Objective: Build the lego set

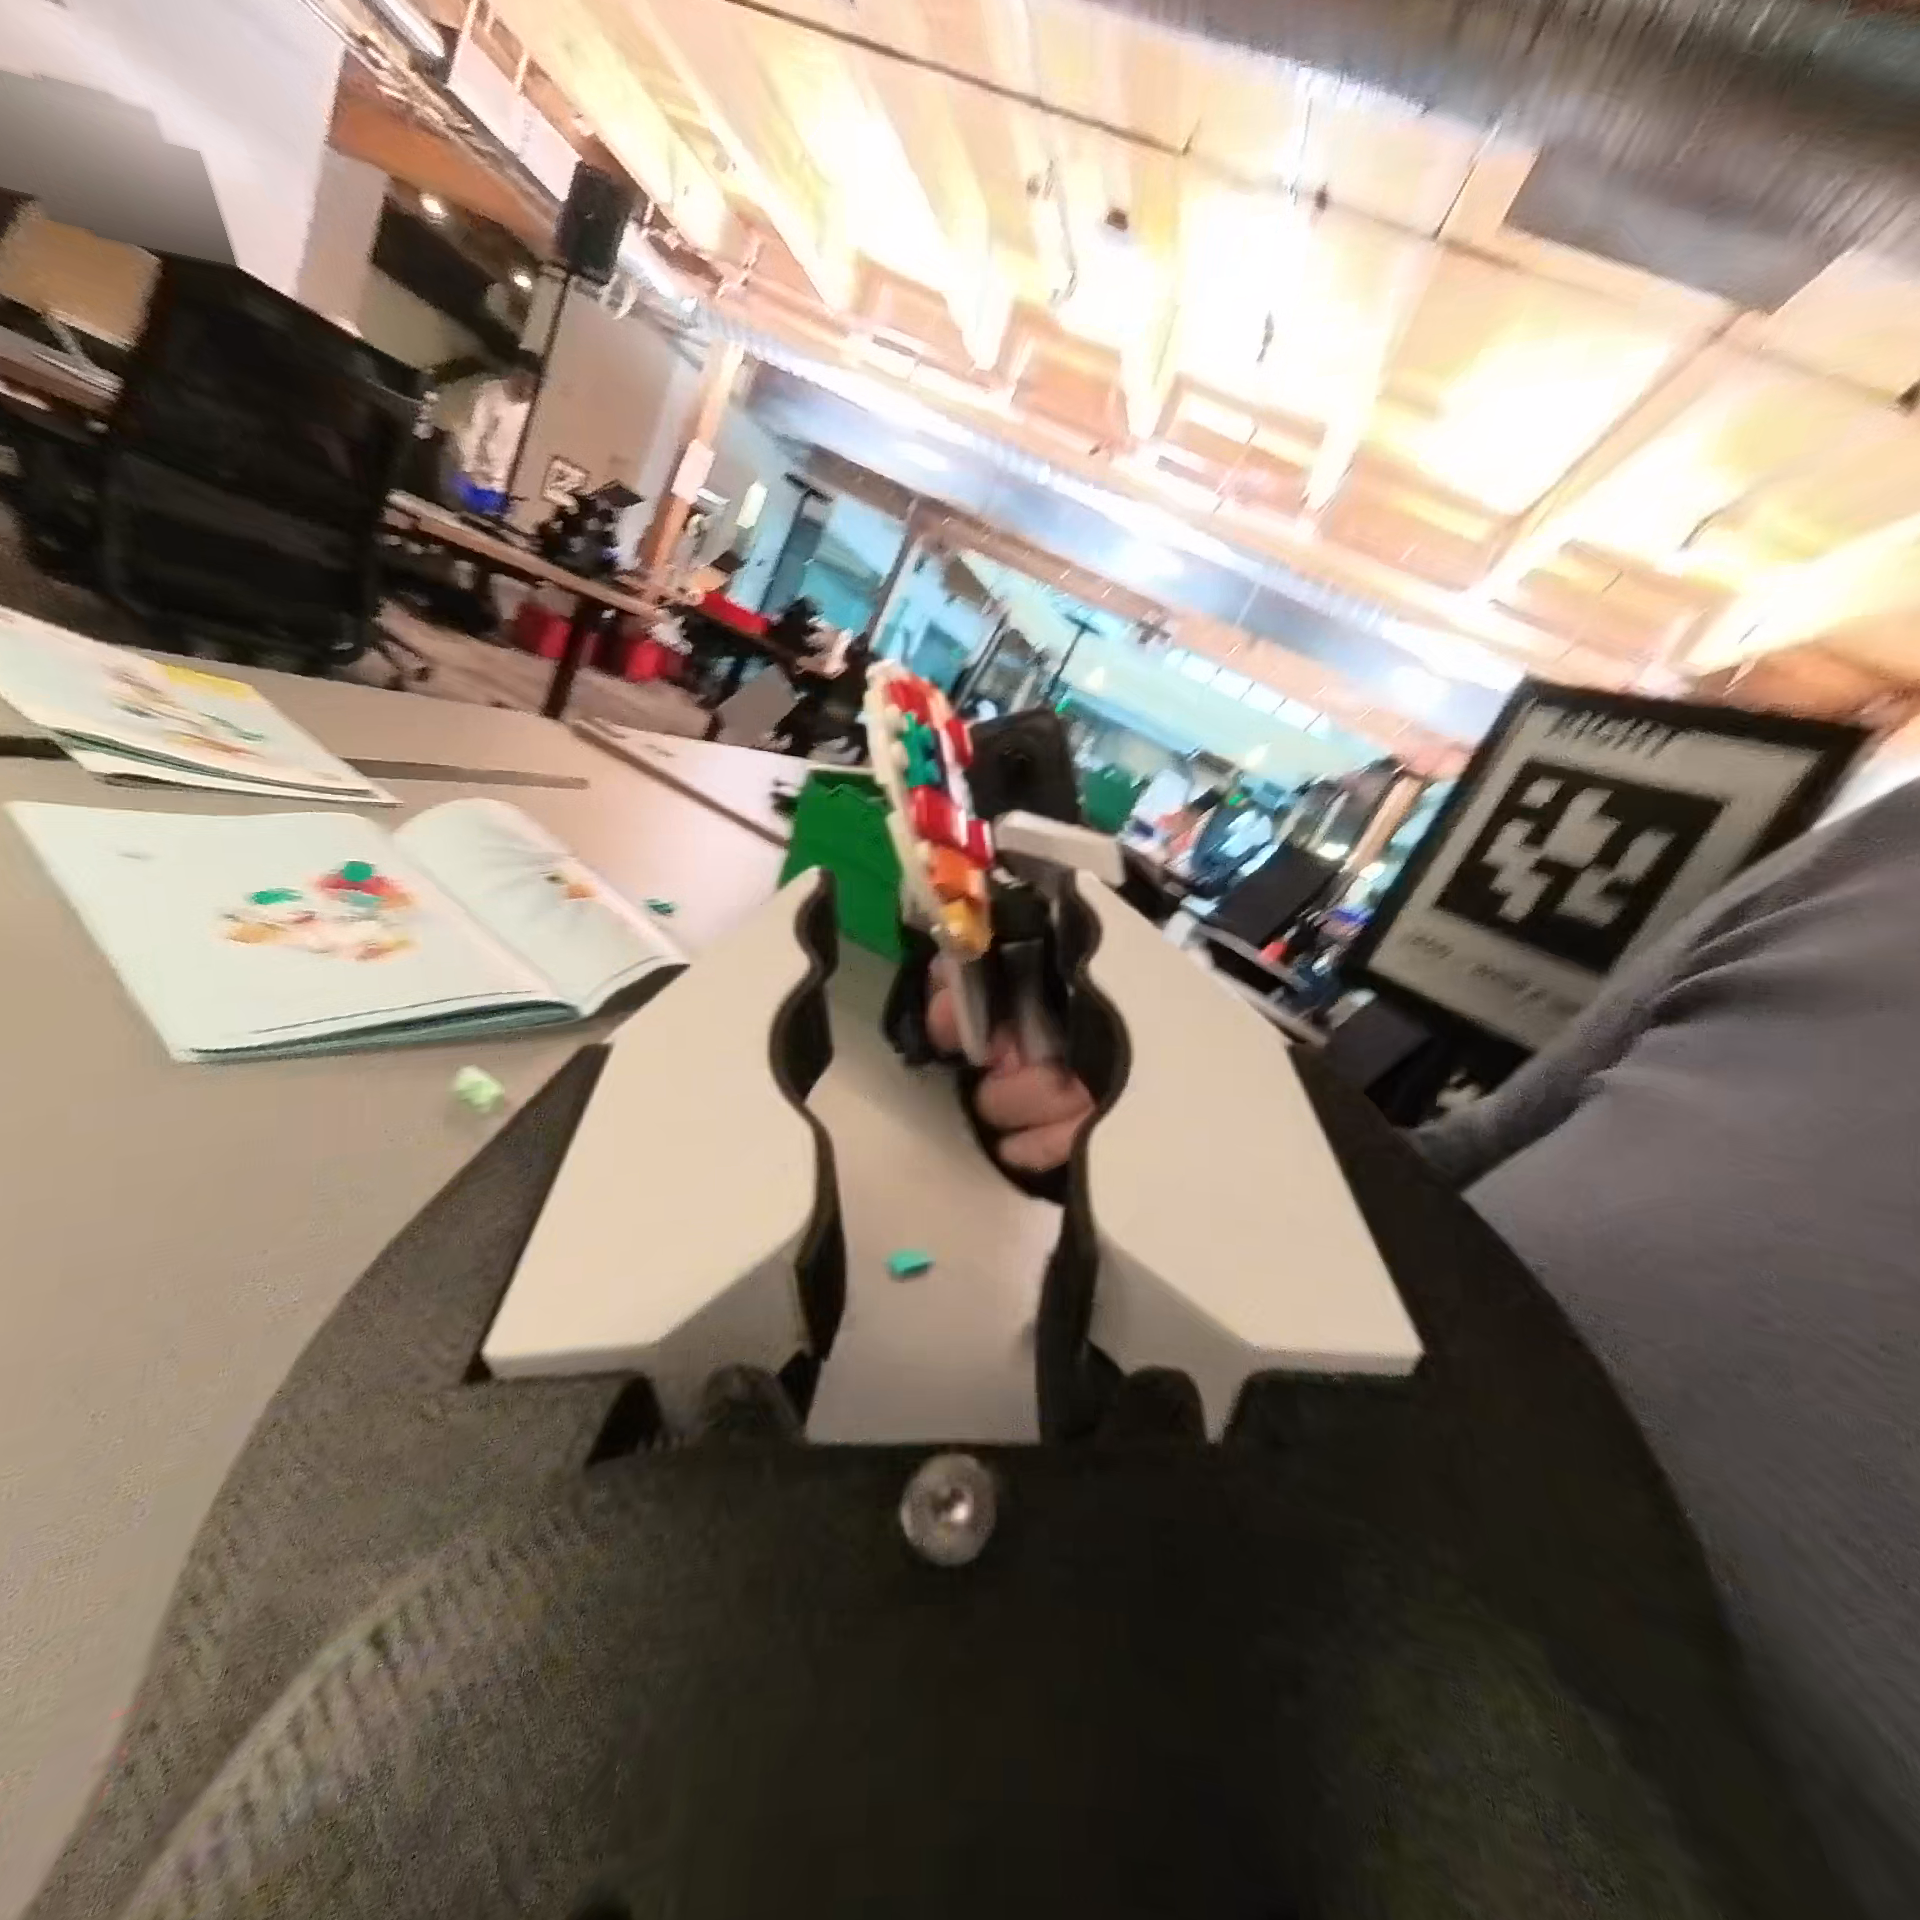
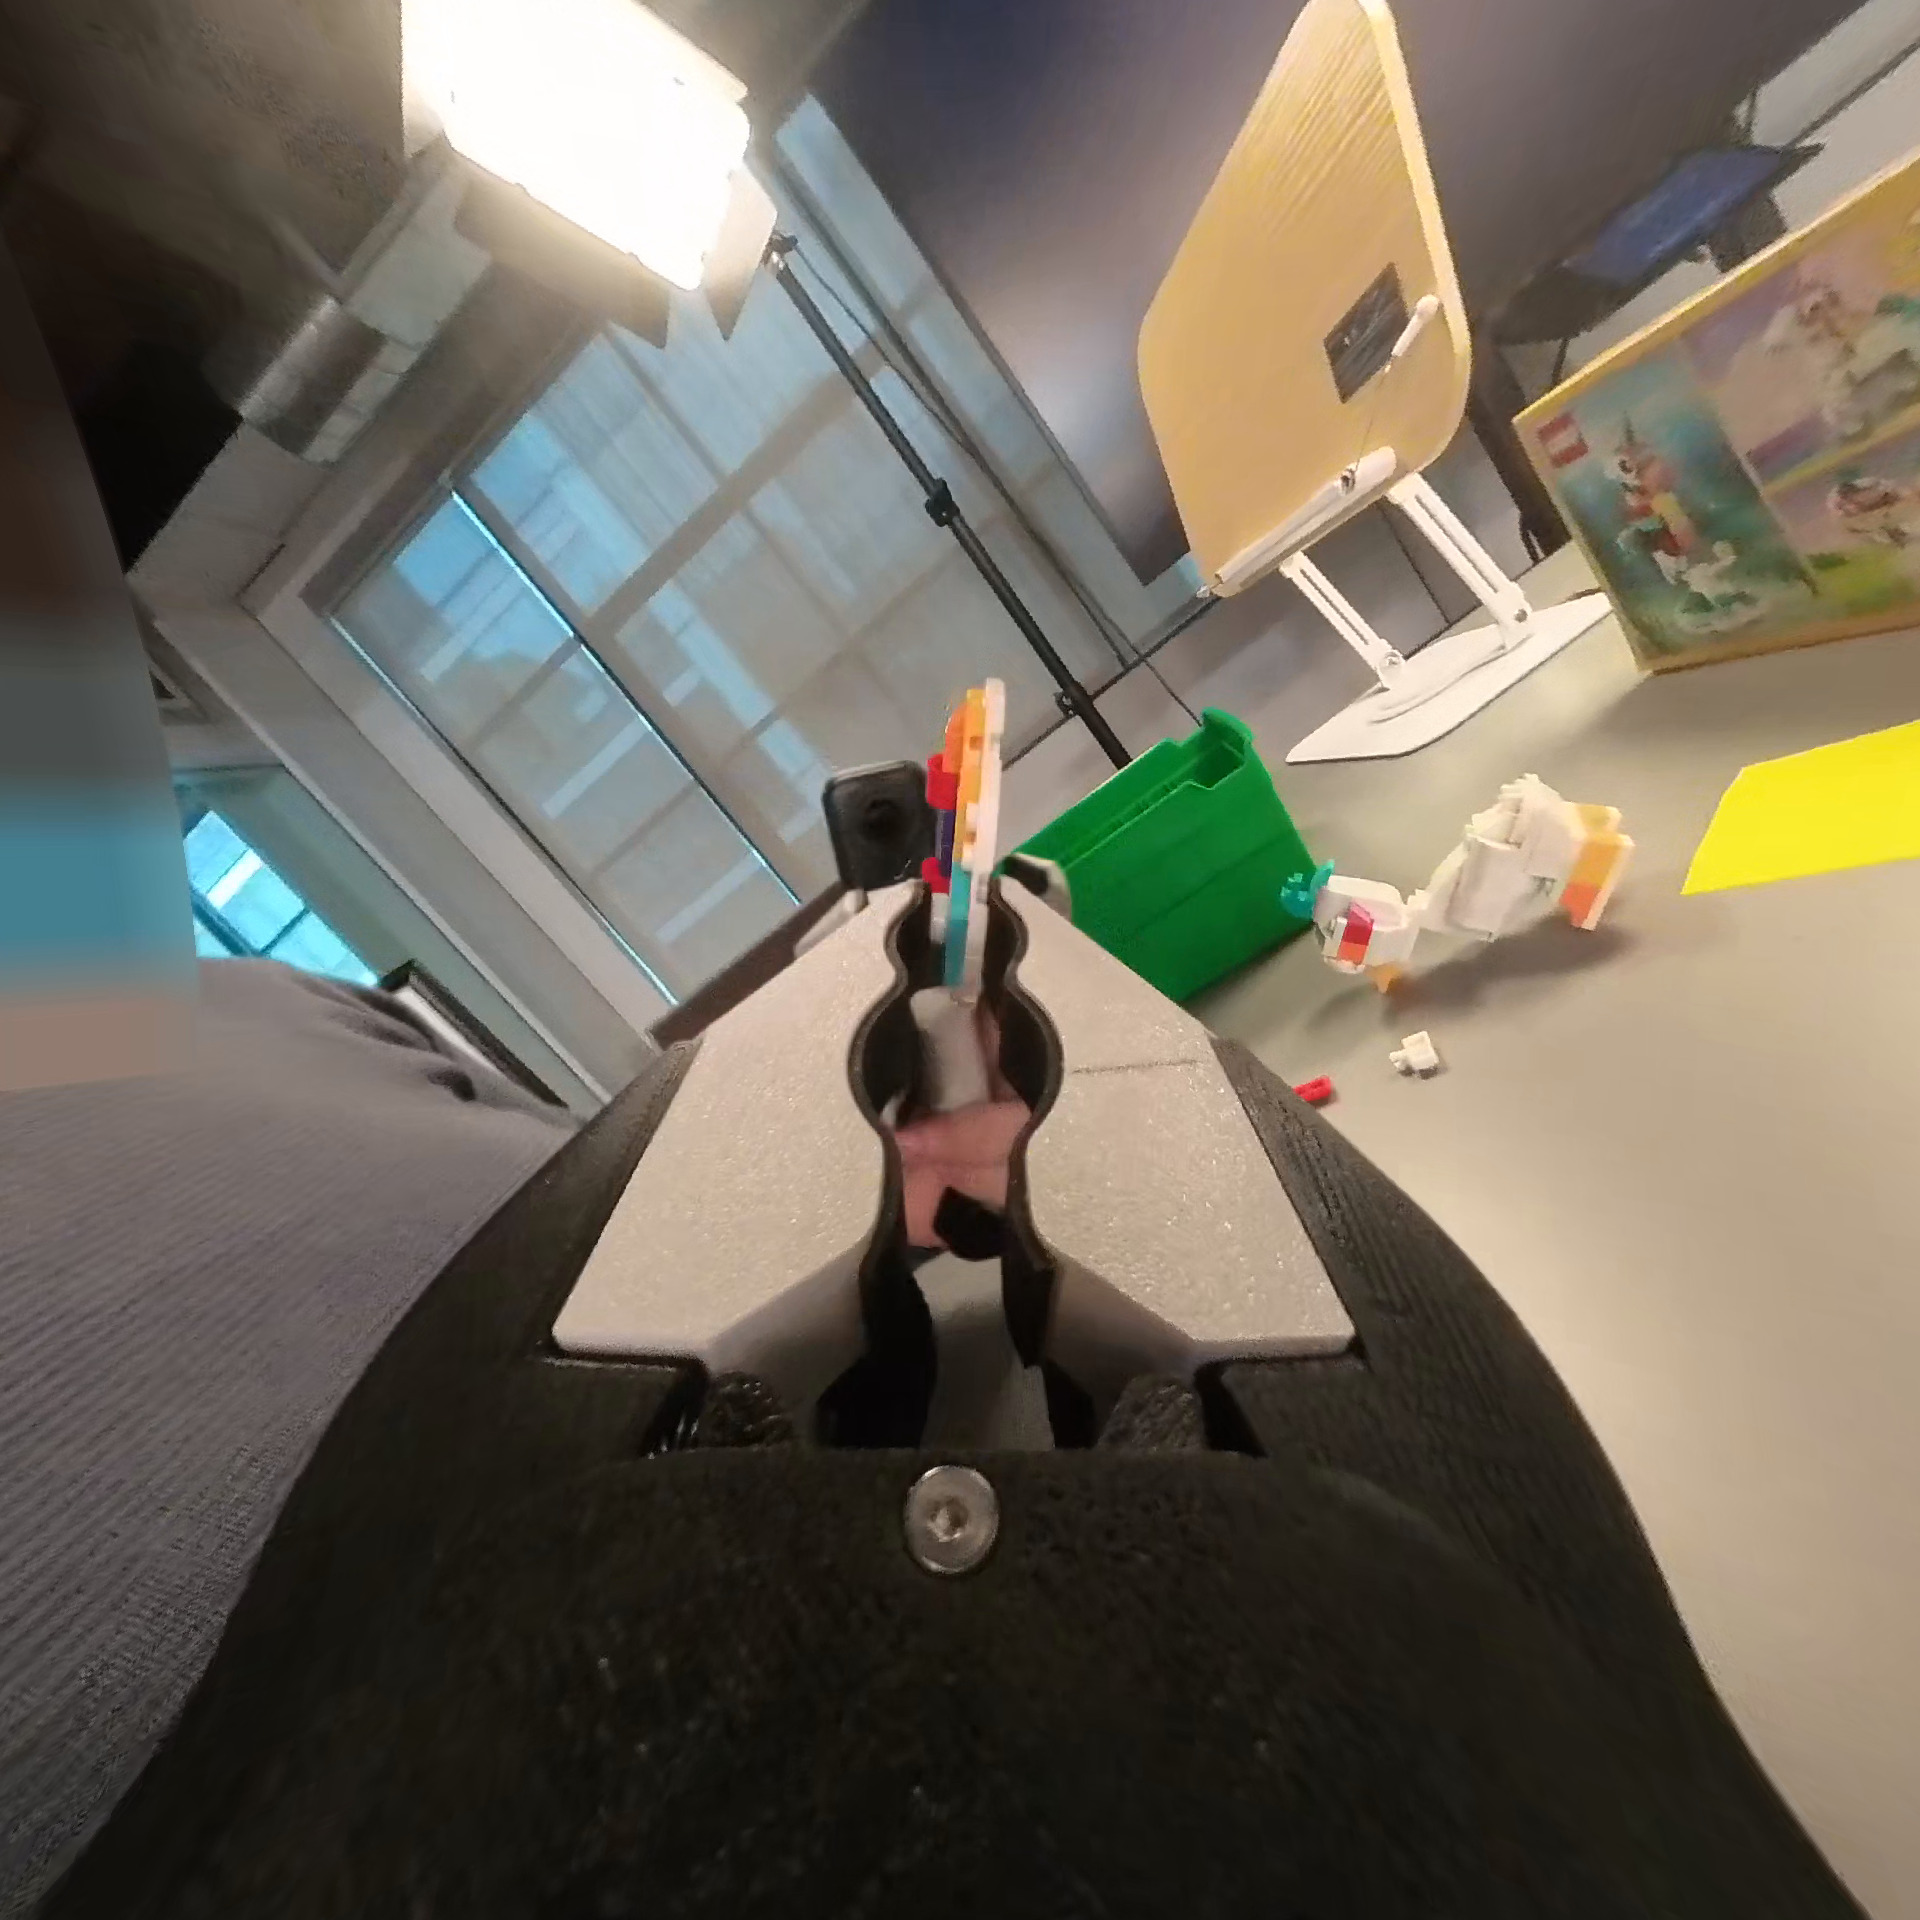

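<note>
White plate of colourful bricks (image 2: 977,831): held upright between both tools for pressing.
Right gripper (image 2: 961,914): clamped on plate.
Left gripper (image 1: 951,904): fingers apart, nothing clamped.

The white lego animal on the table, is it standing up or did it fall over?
Fallen over. The white lego animal lies on its side on the grey table, beside the green bin.

left claw (image 1: 940,914): fingers parted, aimed up toward 12 o'clock | right claw (image 2: 961,914): fingers nearly closed on the lego piece, tilted upward | claws face each other
</note>
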